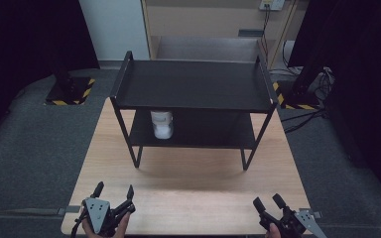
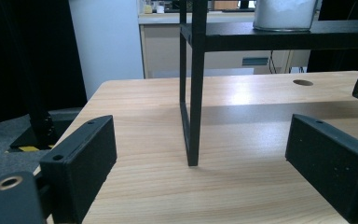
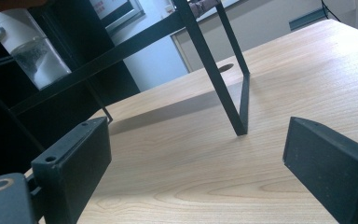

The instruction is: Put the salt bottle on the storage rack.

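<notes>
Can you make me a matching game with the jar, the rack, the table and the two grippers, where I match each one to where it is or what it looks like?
Things:
1. jar
2. rack
3. table
4. left gripper and right gripper

Descriptions:
A. light wood
B. black, with two shelves
C. white, on the lower shelf
D. open and empty, at the near edge

Pairs: 1-C, 2-B, 3-A, 4-D

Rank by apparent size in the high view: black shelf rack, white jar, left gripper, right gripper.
1. black shelf rack
2. left gripper and right gripper: look alike, unranked, and nearer the camera
3. white jar, partly hidden under the top shelf
</notes>
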`<move>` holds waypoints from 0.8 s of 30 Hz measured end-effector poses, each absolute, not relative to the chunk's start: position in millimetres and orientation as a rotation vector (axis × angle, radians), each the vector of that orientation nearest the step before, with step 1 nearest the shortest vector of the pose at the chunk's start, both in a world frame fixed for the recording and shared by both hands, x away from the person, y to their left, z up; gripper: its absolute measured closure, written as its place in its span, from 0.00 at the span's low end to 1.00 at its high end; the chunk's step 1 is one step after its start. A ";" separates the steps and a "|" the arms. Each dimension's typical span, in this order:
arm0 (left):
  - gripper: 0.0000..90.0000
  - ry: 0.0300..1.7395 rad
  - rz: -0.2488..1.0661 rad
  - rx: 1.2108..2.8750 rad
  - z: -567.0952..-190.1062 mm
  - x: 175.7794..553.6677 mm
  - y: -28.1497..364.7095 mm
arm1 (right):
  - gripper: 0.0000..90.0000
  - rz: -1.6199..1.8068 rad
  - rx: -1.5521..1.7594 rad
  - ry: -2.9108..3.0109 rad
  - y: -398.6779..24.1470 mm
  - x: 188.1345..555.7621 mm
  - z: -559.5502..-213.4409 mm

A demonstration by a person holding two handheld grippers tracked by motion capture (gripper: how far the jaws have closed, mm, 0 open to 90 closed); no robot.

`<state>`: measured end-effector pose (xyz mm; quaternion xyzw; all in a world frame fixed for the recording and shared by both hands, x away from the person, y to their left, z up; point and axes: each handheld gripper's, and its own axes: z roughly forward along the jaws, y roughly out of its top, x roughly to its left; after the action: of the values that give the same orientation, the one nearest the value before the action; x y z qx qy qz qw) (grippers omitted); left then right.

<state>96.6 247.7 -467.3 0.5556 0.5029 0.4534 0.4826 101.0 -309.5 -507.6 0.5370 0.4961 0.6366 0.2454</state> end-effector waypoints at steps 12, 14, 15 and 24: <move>0.08 1.245 1.127 1.356 -468.6 98.2 250.9 | 0.09 1.741 1.485 1.362 -309.9 104.8 -513.0; 0.08 1.243 1.134 1.360 -468.5 99.4 251.2 | 0.09 1.742 1.486 1.364 -309.8 105.2 -513.6; 0.08 1.242 1.136 1.360 -468.0 99.8 251.7 | 0.09 1.743 1.488 1.365 -309.5 105.3 -513.8; 0.08 1.189 1.146 1.368 -464.4 101.5 252.7 | 0.08 1.782 1.452 1.349 -306.0 94.8 -507.7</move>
<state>101.5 252.7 -464.4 0.5602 0.4871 0.4692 0.4782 94.8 -306.0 -507.7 0.5293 0.4918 0.6498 0.2361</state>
